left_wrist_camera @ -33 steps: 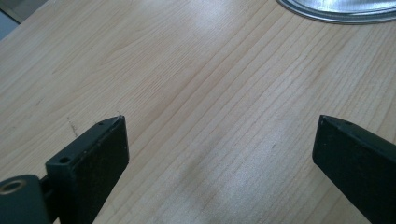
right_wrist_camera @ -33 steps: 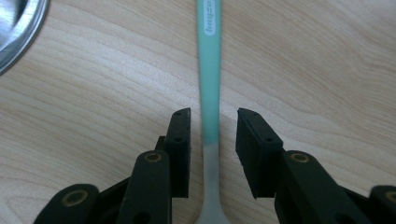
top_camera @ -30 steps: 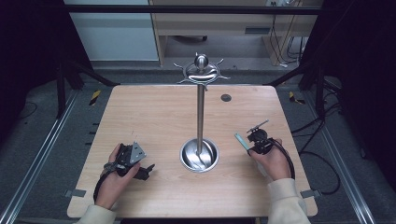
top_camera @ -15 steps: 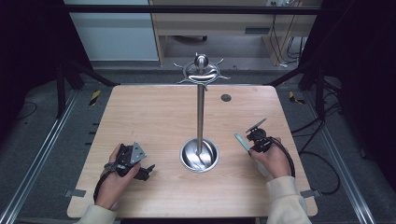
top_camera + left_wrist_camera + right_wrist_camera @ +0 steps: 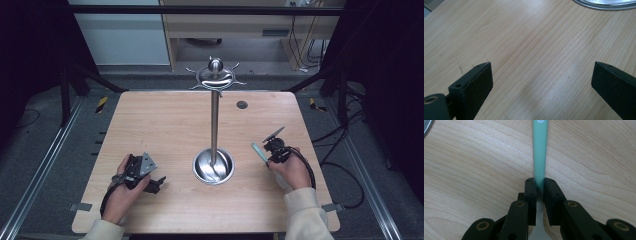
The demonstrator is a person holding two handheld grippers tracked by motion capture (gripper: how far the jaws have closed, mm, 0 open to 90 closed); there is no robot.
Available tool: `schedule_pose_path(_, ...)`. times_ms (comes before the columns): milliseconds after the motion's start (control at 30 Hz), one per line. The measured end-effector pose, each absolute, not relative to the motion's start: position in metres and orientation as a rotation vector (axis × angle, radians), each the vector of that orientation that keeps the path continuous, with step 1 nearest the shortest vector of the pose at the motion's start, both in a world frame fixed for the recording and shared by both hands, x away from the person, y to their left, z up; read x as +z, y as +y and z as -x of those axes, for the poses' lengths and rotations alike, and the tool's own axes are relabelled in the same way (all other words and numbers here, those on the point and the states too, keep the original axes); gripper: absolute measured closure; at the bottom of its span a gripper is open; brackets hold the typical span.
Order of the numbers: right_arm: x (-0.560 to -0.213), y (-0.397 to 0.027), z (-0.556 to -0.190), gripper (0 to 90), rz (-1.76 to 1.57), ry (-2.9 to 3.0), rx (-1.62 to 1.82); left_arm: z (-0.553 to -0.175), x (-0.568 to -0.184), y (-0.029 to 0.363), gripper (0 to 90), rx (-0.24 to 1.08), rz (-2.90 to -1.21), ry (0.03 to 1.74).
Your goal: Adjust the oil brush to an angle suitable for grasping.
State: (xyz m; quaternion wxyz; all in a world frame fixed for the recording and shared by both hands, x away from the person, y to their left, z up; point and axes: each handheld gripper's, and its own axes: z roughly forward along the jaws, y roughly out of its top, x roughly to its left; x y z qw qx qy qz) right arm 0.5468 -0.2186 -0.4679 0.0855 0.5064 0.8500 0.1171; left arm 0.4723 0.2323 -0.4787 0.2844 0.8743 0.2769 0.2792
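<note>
Right tongs (image 5: 539, 182) have just been closing and now sit pinched on the spoon (image 5: 540, 152), pads on either side of the slim green handle where it meets the pale neck. The spoon lies flat on the tabletop (image 5: 165, 125), right of the stand (image 5: 214, 165), its handle pointing away from the hand toward the stand's base. It looks light, a thin flat strip, probably plastic on the handle and smooth, so it could pivot or slide between the pads if lifted by one narrow spot. It seems stiff enough not to sag. The hold is low on the handle, near the bowl end, which I'd judge decent for balance; the small hole at the far tip looks meant for a hook on the stand's crown (image 5: 216, 76). Left tongs (image 5: 541, 75) rest wide apart over bare wood, nothing between them, the stand's rim just beyond.
</note>
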Motion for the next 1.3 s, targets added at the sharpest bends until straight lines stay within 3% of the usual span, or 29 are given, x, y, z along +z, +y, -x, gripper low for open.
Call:
schedule_pose_path(633,-0.450,-0.221,-0.542,82.5,-1.535,2.485,0.420,-0.472,-0.478,0.233,3.4,0.748,-2.335,0.742)
schedule_pose_path(1300,-0.366,-0.251,-0.511,82.6,-1.432,2.210,0.887,-0.472,-0.477,0.234,3.4,0.759,-2.335,0.744)
